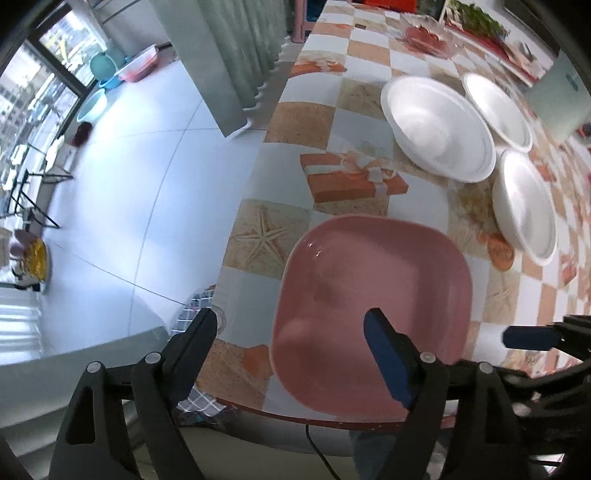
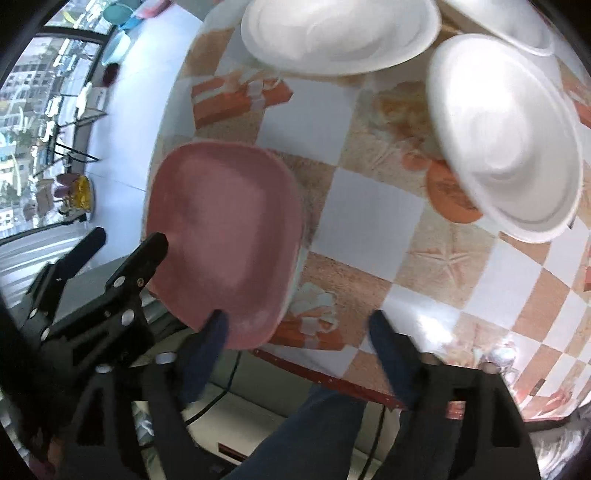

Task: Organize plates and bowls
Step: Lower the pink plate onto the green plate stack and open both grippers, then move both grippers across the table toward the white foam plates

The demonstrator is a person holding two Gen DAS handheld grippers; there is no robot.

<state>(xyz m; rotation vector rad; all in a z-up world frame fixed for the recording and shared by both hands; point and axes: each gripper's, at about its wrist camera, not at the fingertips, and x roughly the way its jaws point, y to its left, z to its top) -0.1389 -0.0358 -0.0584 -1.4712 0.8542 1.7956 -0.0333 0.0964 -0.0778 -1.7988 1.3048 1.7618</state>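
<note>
A pink square plate [image 1: 373,302] [image 2: 225,236] lies flat near the front left corner of the checkered table [image 1: 369,92] [image 2: 369,206]. Three white bowls stand behind it: a large one [image 1: 439,125] [image 2: 340,33], one farther back [image 1: 498,110] [image 2: 517,22], and one to the right [image 1: 524,206] [image 2: 506,140]. My left gripper [image 1: 291,332] [image 2: 127,240] is open and points down over the plate's left rim, one finger above the plate, one off the table edge. My right gripper [image 2: 299,325] is open at the plate's near right corner, holding nothing.
The table's front edge [image 2: 332,376] runs just under both grippers, with a person's leg in jeans [image 2: 314,424] below it. White tiled floor [image 1: 129,184] lies left of the table, with plastic basins [image 1: 107,70] far off. A red dish [image 1: 424,37] and clutter sit at the table's far end.
</note>
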